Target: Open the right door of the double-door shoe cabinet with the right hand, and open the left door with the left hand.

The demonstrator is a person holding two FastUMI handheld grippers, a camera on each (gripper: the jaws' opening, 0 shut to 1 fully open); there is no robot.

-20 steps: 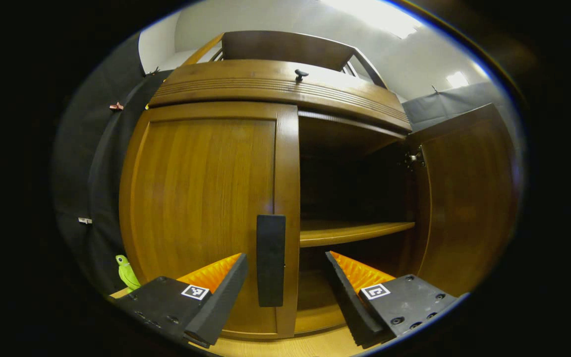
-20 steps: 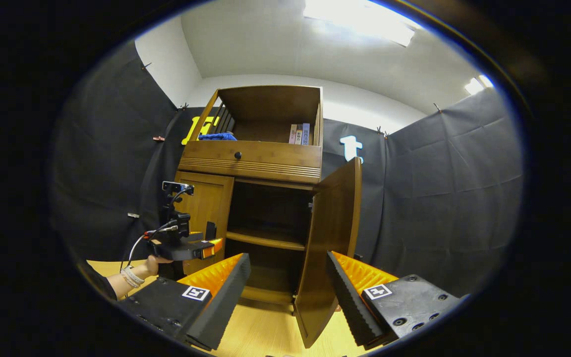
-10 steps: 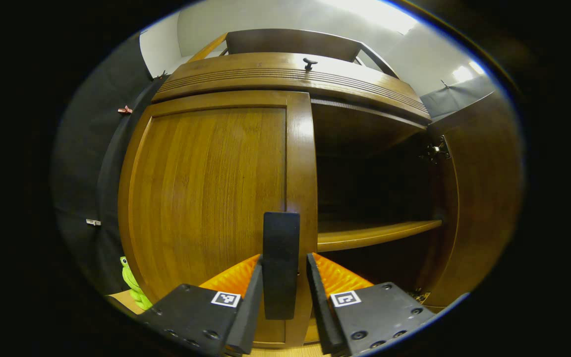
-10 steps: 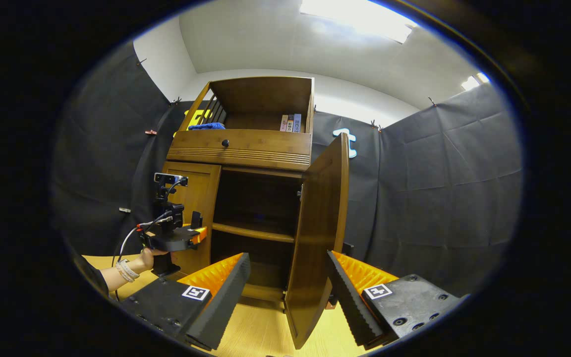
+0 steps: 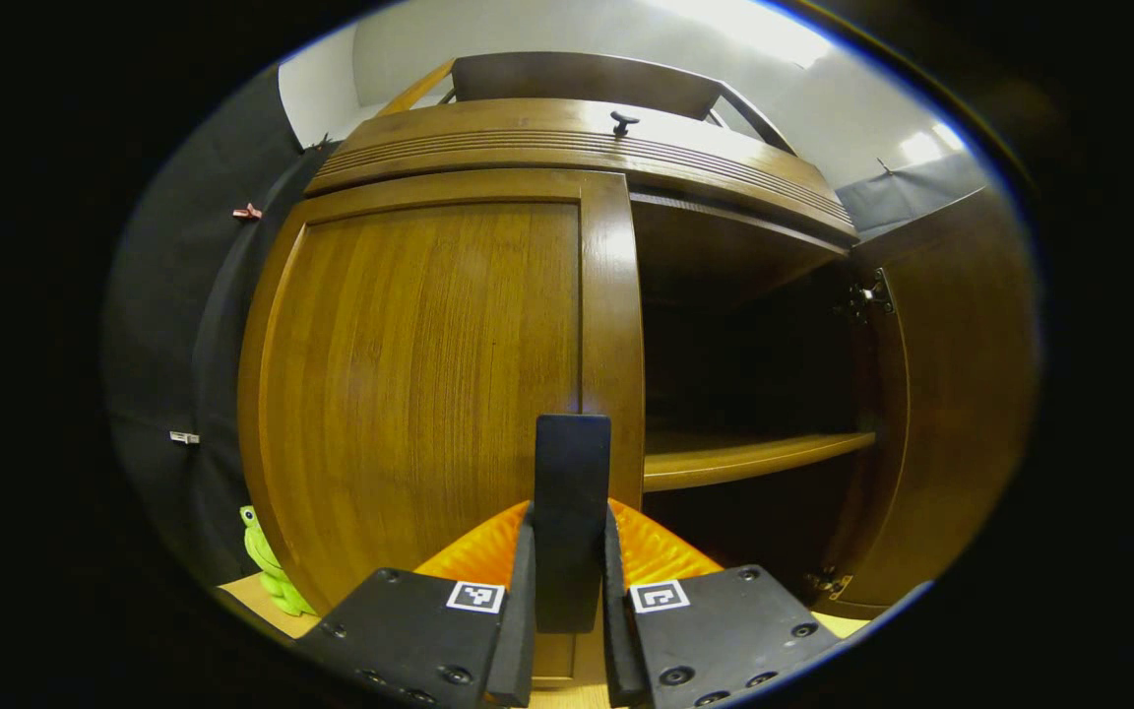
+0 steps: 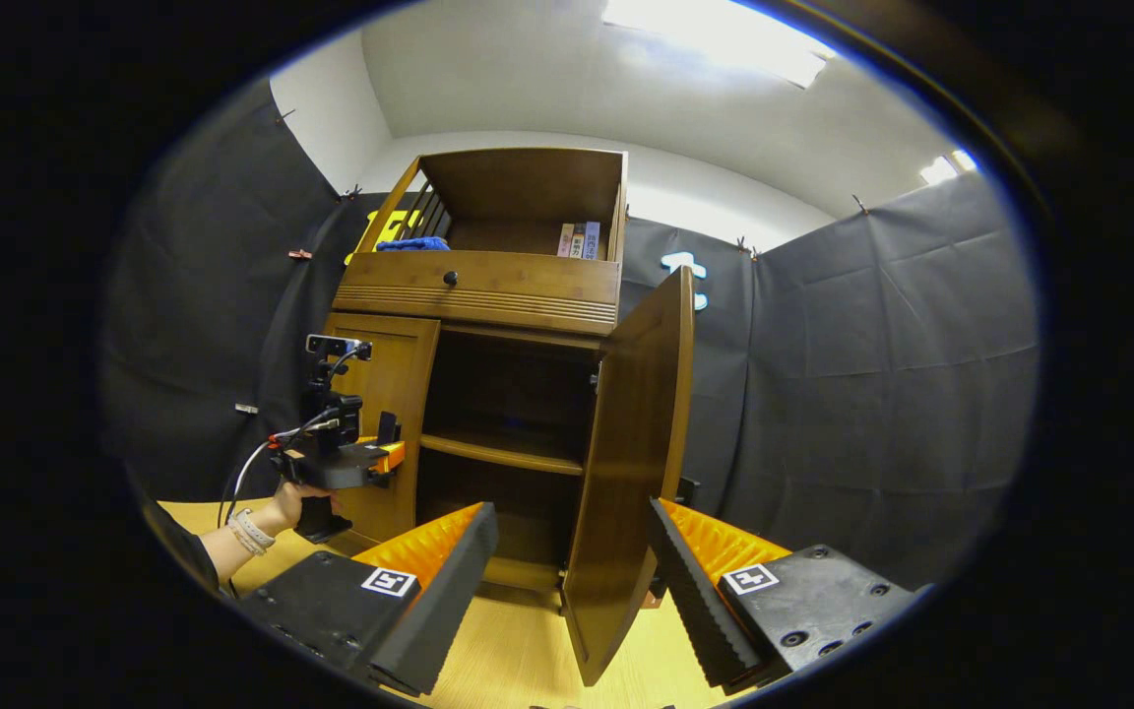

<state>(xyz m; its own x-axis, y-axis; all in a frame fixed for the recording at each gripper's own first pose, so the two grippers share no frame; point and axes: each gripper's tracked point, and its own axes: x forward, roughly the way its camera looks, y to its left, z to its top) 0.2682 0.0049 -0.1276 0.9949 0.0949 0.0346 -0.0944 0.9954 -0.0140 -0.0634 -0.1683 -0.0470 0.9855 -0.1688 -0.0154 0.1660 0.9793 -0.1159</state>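
— Shoe cabinet (image 6: 488, 394) status? Where does it stand?

— On the pale wood floor (image 6: 518, 650) against the black cloth wall. Its right door (image 6: 631, 463) is swung wide, edge toward the right gripper view, and the dark inside with one shelf (image 5: 754, 455) is bare to see. The left door (image 5: 429, 394) is flush in its frame.

— And the left gripper (image 5: 567, 630)?

— Its two fingers are pressed in on the black handle (image 5: 572, 517) at the left door's inner edge, one on each side. In the right gripper view you can see it from the side, held by a hand (image 6: 286, 502) low beside the cabinet.

— The right gripper (image 6: 567, 591)?

— Jaws spread wide, holding nothing. It hangs back from the cabinet, with the open door's edge showing between the fingers but well beyond them.

— Anything else?

— A drawer (image 6: 478, 286) with a dark knob above the doors, books (image 6: 577, 239) and something blue in the top box, a green toy (image 5: 267, 571) on the floor by the cabinet's left side.
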